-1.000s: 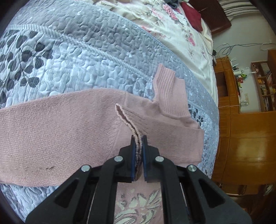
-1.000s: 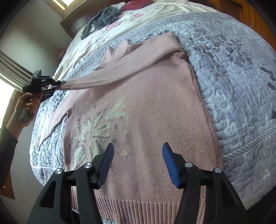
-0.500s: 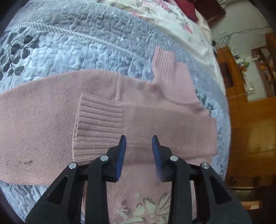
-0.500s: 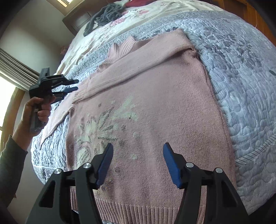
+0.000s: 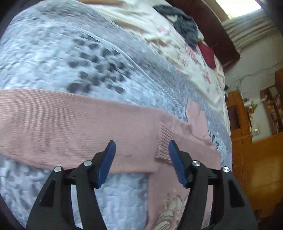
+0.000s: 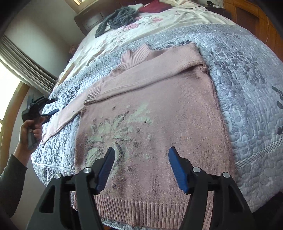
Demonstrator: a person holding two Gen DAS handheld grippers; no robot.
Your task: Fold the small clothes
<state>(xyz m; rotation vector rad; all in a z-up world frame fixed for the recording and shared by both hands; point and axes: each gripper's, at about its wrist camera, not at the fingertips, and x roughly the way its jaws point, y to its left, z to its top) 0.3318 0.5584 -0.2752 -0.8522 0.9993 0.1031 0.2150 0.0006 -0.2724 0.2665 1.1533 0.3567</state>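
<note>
A pink knit sweater with a pale flower print lies flat on the quilted bed. One sleeve is folded across the chest, and its ribbed cuff rests near the other shoulder. The other sleeve stretches out flat toward the bed's edge. My left gripper hovers open above that sleeve, with the folded cuff just inside its right finger. It also shows at the left of the right wrist view as the left gripper, held in a hand. My right gripper is open above the sweater's lower front, near the hem.
The blue-grey quilt covers the bed's near half, a floral sheet the far half. A dark grey garment and a dark red one lie near the headboard. Wooden cabinets stand beside the bed.
My left gripper let go of the sleeve cuff, laid it on the sweater, opened wide and drew back toward the other sleeve. My right gripper stayed open over the hem.
</note>
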